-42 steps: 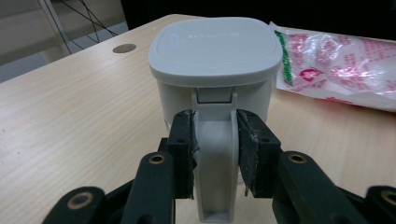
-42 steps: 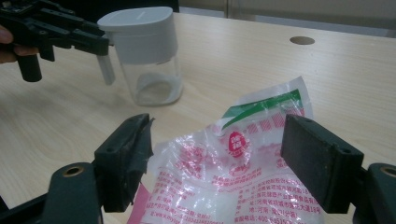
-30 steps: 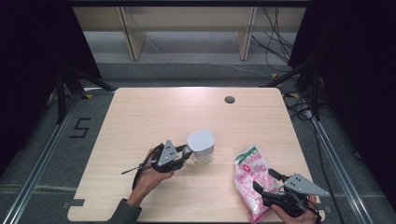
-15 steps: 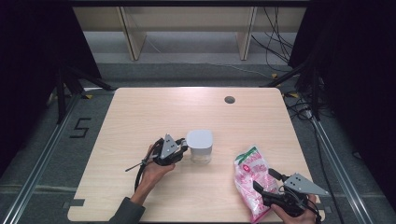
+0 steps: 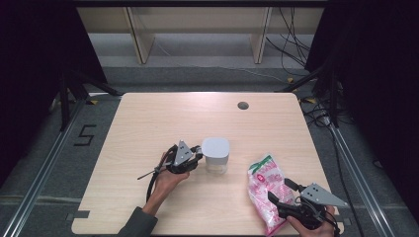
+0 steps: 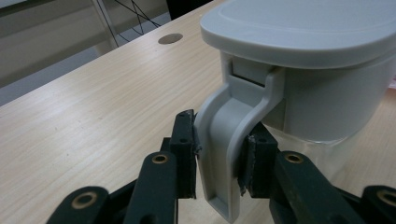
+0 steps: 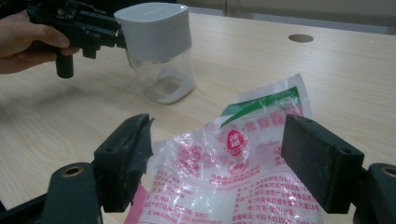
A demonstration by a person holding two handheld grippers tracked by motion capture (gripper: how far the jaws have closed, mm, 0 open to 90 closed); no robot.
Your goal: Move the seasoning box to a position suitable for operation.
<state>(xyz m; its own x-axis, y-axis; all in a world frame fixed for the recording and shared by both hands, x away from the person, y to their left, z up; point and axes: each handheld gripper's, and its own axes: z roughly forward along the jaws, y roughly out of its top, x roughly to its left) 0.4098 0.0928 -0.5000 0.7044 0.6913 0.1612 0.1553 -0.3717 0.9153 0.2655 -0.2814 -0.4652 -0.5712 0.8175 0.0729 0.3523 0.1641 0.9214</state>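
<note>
My left hand-held gripper (image 6: 219,163) is clamped on the canister's latch (image 6: 233,140), ready to unclip the lid (image 5: 215,147). My right hand-held gripper (image 7: 219,158) stands released astride the bag (image 7: 243,177), waiting.

The high view looks forward and down from above the person's side, taking in the whole bench (image 5: 148,123). The left gripper view sits low and very close — facing the grey-lidded jar (image 6: 303,60). The right gripper view looks level across the bench, farther back, and shares that jar (image 7: 159,51) and the left tool (image 7: 116,35).
</note>
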